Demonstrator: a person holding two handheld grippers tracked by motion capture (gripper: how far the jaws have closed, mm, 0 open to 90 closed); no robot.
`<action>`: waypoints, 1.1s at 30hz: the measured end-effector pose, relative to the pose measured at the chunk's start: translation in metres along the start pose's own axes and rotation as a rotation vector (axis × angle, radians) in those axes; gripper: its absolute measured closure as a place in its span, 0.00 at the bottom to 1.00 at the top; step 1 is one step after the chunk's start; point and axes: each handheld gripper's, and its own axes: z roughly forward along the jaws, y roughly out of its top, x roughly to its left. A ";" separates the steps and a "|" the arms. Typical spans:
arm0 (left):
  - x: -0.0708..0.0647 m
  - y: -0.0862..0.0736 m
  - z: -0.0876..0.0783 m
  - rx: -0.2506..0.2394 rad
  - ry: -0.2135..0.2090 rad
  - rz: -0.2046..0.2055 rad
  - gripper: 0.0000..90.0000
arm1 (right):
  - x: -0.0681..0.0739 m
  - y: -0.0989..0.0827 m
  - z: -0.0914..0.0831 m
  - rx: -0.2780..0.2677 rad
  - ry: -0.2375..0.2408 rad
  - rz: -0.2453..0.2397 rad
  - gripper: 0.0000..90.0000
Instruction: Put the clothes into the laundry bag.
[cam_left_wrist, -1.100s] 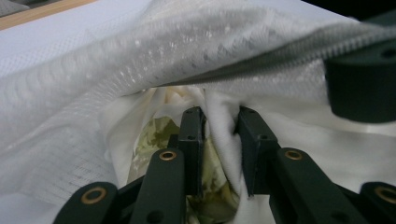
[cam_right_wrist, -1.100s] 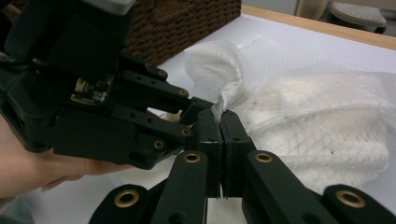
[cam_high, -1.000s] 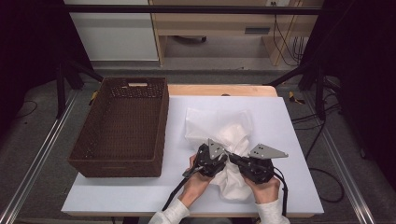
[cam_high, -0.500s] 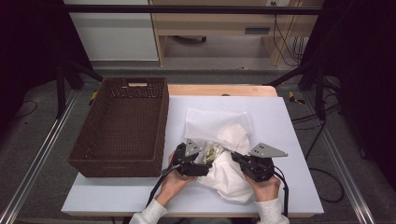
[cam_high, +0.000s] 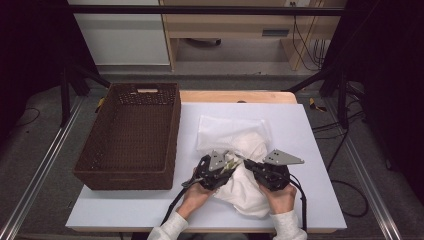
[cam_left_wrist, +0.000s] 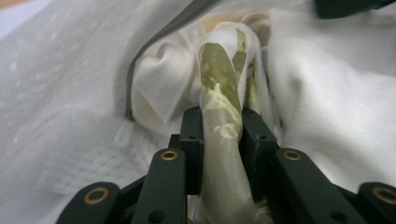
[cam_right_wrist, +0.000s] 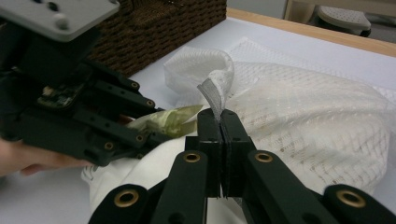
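With my left hand-held gripper (cam_left_wrist: 219, 128) just closed on the green-printed cloth (cam_left_wrist: 219, 84) and my right hand-held gripper (cam_right_wrist: 219, 123) pinching the mesh bag's (cam_right_wrist: 299, 116) edge, a hard tug risked tearing the mesh.

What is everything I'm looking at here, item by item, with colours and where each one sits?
Woven wicker basket: one, dark brown, rectangular, left part of the table.
White mesh laundry bag: one, white, middle of the table, its edge pinched in the right tongs.
White cloth with green leaf print: one, bunched at the bag's near end, a fold clamped in the left tongs.
Table top: one, pale grey-white, wooden strip along its far edge.
Cables: several, black, on the floor at right.
Left tongs: black, grey plate on top, shut on the cloth.
Right tongs: black, grey plate, shut on the bag.
Hands: two, white sleeves, bottom edge.
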 end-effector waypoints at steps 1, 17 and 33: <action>-0.006 0.002 -0.004 -0.003 0.002 0.027 0.81 | 0.000 0.000 0.000 0.000 0.000 0.000 0.99; -0.016 -0.001 0.005 0.002 -0.020 -0.006 0.60 | 0.003 -0.004 -0.011 -0.006 0.030 -0.001 0.99; 0.001 0.017 0.022 0.000 -0.115 -0.045 0.50 | -0.001 -0.006 -0.007 0.007 0.001 0.000 0.99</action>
